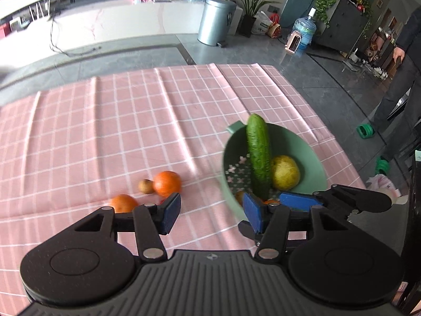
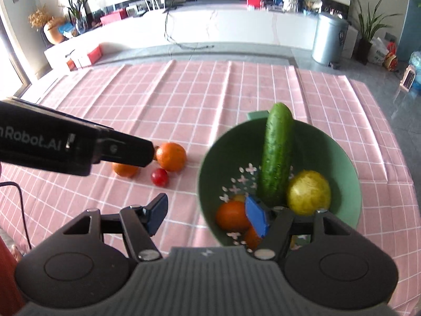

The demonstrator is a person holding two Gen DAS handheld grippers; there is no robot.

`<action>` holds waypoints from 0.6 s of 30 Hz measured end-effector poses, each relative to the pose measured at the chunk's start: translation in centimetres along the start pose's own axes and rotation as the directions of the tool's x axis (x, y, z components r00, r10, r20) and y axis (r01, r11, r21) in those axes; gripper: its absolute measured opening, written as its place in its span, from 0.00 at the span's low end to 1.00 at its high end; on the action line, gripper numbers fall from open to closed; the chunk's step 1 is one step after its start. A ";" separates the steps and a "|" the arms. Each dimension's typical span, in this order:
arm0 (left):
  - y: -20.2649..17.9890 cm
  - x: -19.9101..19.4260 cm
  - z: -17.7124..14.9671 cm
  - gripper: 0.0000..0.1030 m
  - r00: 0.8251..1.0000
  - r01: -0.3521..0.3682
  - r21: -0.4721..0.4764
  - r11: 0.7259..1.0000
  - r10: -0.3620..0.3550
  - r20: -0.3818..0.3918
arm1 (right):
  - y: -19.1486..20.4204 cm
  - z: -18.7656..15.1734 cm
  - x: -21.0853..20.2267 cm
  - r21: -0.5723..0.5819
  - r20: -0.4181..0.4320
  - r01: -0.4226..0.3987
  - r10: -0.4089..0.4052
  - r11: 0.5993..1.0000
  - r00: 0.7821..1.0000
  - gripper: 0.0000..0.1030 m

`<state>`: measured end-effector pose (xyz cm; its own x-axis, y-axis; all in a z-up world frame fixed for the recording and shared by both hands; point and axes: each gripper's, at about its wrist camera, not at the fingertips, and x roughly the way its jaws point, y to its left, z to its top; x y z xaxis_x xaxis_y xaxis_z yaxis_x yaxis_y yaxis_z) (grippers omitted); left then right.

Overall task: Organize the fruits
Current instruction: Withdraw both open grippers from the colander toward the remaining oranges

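A green bowl (image 2: 342,168) on the pink checked cloth holds a cucumber (image 2: 277,155) leaning on its rim, a yellow pear (image 2: 309,192) and orange fruit (image 2: 231,216). The bowl (image 1: 313,163), cucumber (image 1: 259,155) and pear (image 1: 285,172) also show in the left wrist view. On the cloth left of the bowl lie two oranges (image 2: 171,156) (image 2: 125,169) and a small red tomato (image 2: 159,177). A small brown fruit (image 1: 146,186) lies by the oranges (image 1: 167,183) (image 1: 123,203). My left gripper (image 1: 211,214) is open and empty above the cloth. My right gripper (image 2: 208,217) is open and empty at the bowl's near rim.
The left gripper's black body (image 2: 65,144) reaches in over the oranges in the right wrist view. The cloth (image 1: 118,121) stretches far and left. Beyond the table are a white counter (image 2: 210,23), a metal bin (image 1: 215,21) and a standing person (image 1: 400,79) at right.
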<state>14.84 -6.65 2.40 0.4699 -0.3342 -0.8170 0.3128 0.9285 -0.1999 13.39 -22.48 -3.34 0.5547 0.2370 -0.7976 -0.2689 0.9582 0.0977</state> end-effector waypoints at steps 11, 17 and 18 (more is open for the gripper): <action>5.3 -1.8 -3.5 0.63 0.995 -0.046 0.015 0.999 0.045 0.084 | 6.1 -2.8 0.4 0.030 0.161 0.027 -0.031 0.999 0.986 0.61; 7.7 -1.2 -5.1 0.63 0.995 -0.037 -0.006 0.999 0.037 0.097 | 7.9 -3.9 1.5 0.026 0.201 0.042 -0.046 0.999 0.979 0.61; 8.1 -1.0 -5.5 0.63 0.994 -0.039 -0.005 0.999 0.039 0.102 | 8.1 -4.0 1.7 0.024 0.205 0.044 -0.048 0.999 0.977 0.61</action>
<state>12.34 2.14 -1.35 0.5634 -0.3123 -0.7648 0.2904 0.9416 -0.1706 8.95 -14.95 -6.28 0.7169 0.2185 -0.6620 -0.2253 0.9713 0.0767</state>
